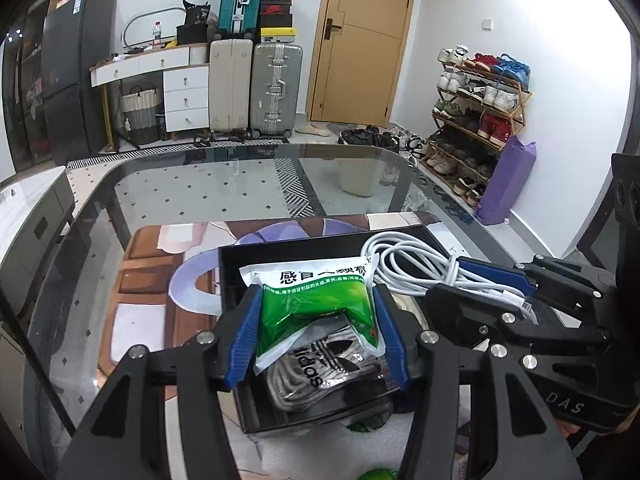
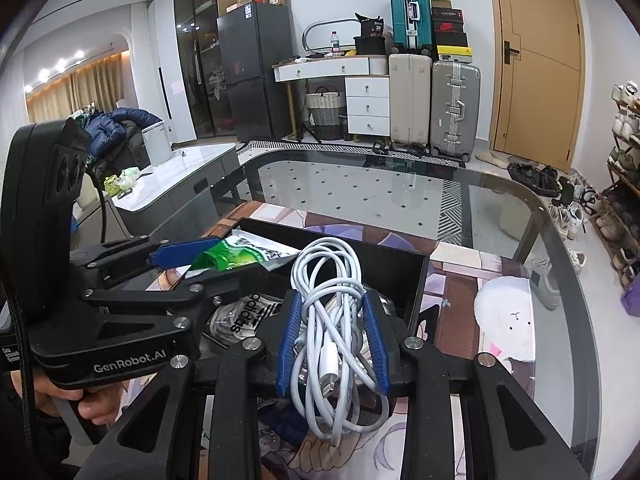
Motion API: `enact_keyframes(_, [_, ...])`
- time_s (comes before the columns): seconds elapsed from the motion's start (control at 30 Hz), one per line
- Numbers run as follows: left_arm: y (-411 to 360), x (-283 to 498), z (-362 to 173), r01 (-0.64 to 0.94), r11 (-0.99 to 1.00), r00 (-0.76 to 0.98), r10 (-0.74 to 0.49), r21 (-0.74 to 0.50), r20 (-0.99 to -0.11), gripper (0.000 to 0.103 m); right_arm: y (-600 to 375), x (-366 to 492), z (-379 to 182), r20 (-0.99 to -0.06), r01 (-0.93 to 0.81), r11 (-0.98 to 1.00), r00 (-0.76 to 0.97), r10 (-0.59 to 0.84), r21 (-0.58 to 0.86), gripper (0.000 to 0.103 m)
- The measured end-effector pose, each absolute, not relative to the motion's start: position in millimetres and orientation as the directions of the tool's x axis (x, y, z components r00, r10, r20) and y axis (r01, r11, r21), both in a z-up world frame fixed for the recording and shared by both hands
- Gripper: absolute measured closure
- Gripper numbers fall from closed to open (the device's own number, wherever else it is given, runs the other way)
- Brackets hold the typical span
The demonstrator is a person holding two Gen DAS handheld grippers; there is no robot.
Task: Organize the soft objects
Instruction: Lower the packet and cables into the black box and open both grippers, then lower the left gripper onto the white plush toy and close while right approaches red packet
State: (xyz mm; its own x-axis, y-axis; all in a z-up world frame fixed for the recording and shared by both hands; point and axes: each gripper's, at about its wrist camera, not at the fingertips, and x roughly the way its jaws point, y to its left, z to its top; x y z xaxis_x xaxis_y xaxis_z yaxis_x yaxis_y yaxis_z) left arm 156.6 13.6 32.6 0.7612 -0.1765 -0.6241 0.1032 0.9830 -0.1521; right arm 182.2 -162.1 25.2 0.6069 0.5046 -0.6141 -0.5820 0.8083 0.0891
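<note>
My left gripper (image 1: 316, 332) is shut on a green and white sachet packet (image 1: 316, 300), its blue pads pinching both sides, just above a black open box (image 1: 256, 256). Inside the box lies a clear adidas bag (image 1: 320, 372) with grey fabric. My right gripper (image 2: 332, 336) is shut on a coiled white cable (image 2: 332, 280) over the same box (image 2: 416, 280). The loops hang below the pads and spill forward. In the left wrist view the right gripper (image 1: 452, 280) enters from the right with the cable (image 1: 416, 256). In the right wrist view the left gripper (image 2: 228, 264) and packet (image 2: 236, 256) are at left.
The box stands on a printed mat (image 1: 152, 264) on a glass table (image 1: 240, 184) with a rounded far edge. A green object (image 1: 378, 474) shows at the near edge. A hand (image 2: 96, 404) grips the left tool. A shoe rack (image 1: 476, 120) and suitcases (image 1: 276, 88) stand beyond.
</note>
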Motion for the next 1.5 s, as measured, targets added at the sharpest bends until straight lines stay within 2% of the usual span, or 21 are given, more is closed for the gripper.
enact_keyframes(0.4, [17.8, 163.2, 28.7, 0.089, 0.984, 0.751, -0.17, -0.157, -0.638, 0.049, -157.5, 203.6, 17.2, -0.633, -0.587, 0.804, 0.588, 0.503, 0.094, 0.072])
enact_keyframes(0.5, [18.4, 165.5, 27.8, 0.087, 0.984, 0.747, -0.167, -0.155, -0.644, 0.049, -159.0, 206.6, 14.3, -0.633, -0.577, 0.811, 0.594, 0.497, 0.095, 0.06])
enact_keyframes(0.6, [18.7, 166.2, 27.3, 0.091, 0.983, 0.743, -0.174, -0.16, -0.647, 0.046, -164.8, 200.6, 17.3, -0.621, -0.572, 0.814, 0.605, 0.498, 0.096, 0.059])
enact_keyframes(0.77, [17.4, 165.9, 26.8, 0.101, 0.983, 0.741, -0.178, -0.155, -0.648, 0.043, -179.5, 185.4, 23.2, -0.605, -0.542, 0.835, 0.635, 0.48, 0.094, 0.05])
enact_keyframes(0.9, [16.8, 158.9, 29.6, 0.12, 0.981, 0.743, -0.19, -0.153, -0.642, 0.021, -193.0, 171.6, 24.8, -0.583, -0.526, 0.843, 0.653, 0.484, 0.111, 0.02])
enact_keyframes(0.93, [16.2, 155.6, 32.1, 0.125, 0.981, 0.748, -0.193, -0.151, -0.635, 0.017, -197.0, 167.8, 25.7, -0.574, -0.519, 0.846, 0.659, 0.486, 0.12, 0.017])
enact_keyframes(0.97, [15.6, 151.6, 34.4, 0.127, 0.982, 0.755, -0.189, -0.143, -0.628, 0.007, -200.3, 164.4, 26.6, -0.568, -0.514, 0.848, 0.662, 0.488, 0.129, 0.016])
enact_keyframes(1.0, [15.5, 147.9, 37.1, 0.125, 0.983, 0.763, -0.181, -0.133, -0.621, 0.0, -203.3, 161.6, 26.8, -0.567, -0.509, 0.85, 0.663, 0.489, 0.138, 0.008])
enact_keyframes(1.03, [15.8, 143.3, 39.9, 0.123, 0.985, 0.773, -0.172, -0.122, -0.61, 0.0, -207.1, 157.9, 27.4, -0.561, -0.497, 0.855, 0.67, 0.486, 0.146, 0.0])
enact_keyframes(1.5, [33.3, 87.9, 45.6, 0.077, 0.992, 0.796, -0.123, -0.102, -0.592, 0.0, -219.6, 100.1, 17.2, -0.579, -0.506, 0.844, 0.641, 0.505, 0.177, 0.0])
